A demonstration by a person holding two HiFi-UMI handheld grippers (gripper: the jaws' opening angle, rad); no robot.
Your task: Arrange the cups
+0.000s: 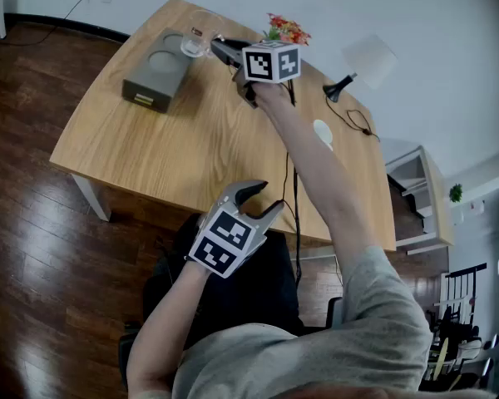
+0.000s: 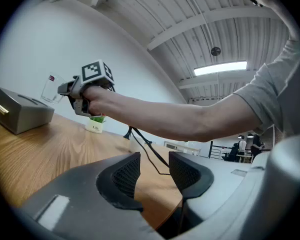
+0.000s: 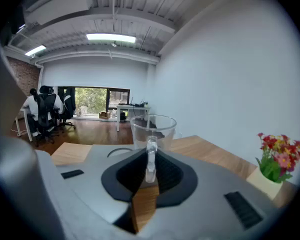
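The wooden table (image 1: pixel 191 148) carries a grey box (image 1: pixel 154 77) with round recesses in its top, set near the far left corner. The left tongs (image 2: pixel 155 171) are level over the near edge of the table. Their jaws are spread, with only the table surface showing between them. The right tongs (image 3: pixel 149 169) reach toward the far edge, angled slightly downward. Their jaws are pinching the handle of a clear glass cup (image 3: pixel 152 129). The cup is upright at the far right corner of the grey box; whether it rests on anything cannot be told. A small pot of red flowers (image 1: pixel 284 30) stands at the far edge, right of the cup.
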